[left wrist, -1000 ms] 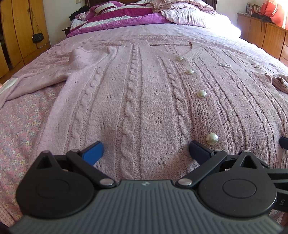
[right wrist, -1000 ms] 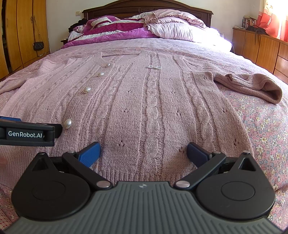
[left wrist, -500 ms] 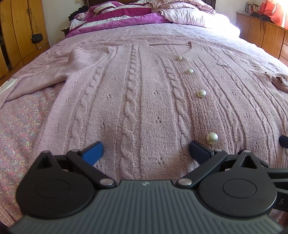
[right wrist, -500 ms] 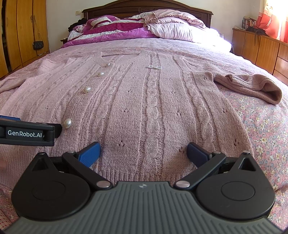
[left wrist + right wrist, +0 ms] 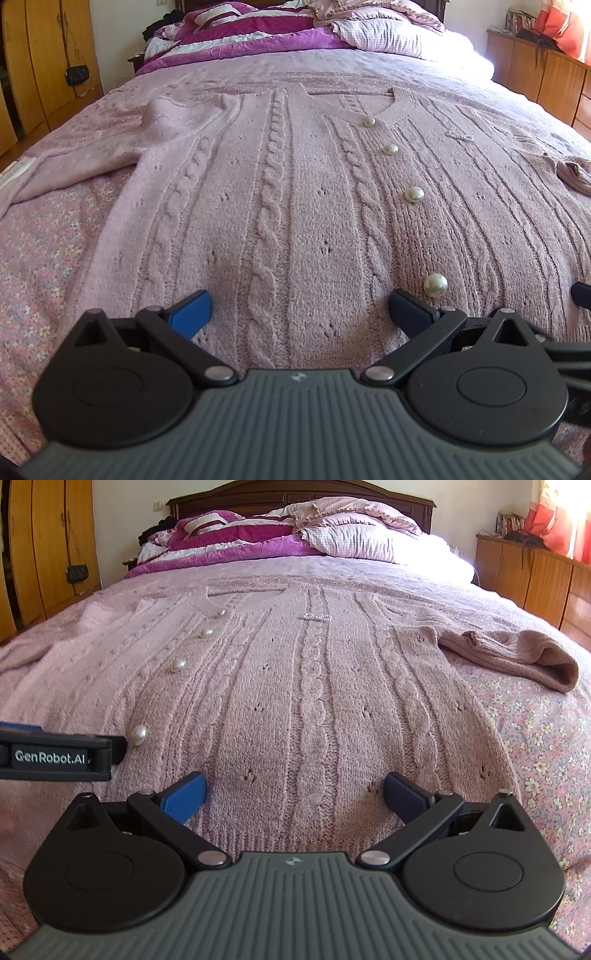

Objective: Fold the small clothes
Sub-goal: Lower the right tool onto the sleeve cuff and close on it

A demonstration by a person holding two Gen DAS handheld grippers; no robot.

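Observation:
A pink cable-knit cardigan (image 5: 295, 206) with pearl buttons (image 5: 435, 285) lies flat, front up, on the bed; it also shows in the right wrist view (image 5: 314, 701). Its left sleeve (image 5: 74, 170) spreads out to the left. Its right sleeve (image 5: 517, 653) lies bunched at the right. My left gripper (image 5: 299, 314) is open and empty, low over the hem left of the button row. My right gripper (image 5: 293, 792) is open and empty over the hem right of the buttons. The left gripper's side (image 5: 55, 755) shows at the left of the right wrist view.
The bed has a floral pink cover (image 5: 546, 746). Pillows and a magenta duvet (image 5: 258, 542) are piled at the headboard. Wooden wardrobes (image 5: 40, 66) stand on the left and a wooden dresser (image 5: 535, 579) on the right.

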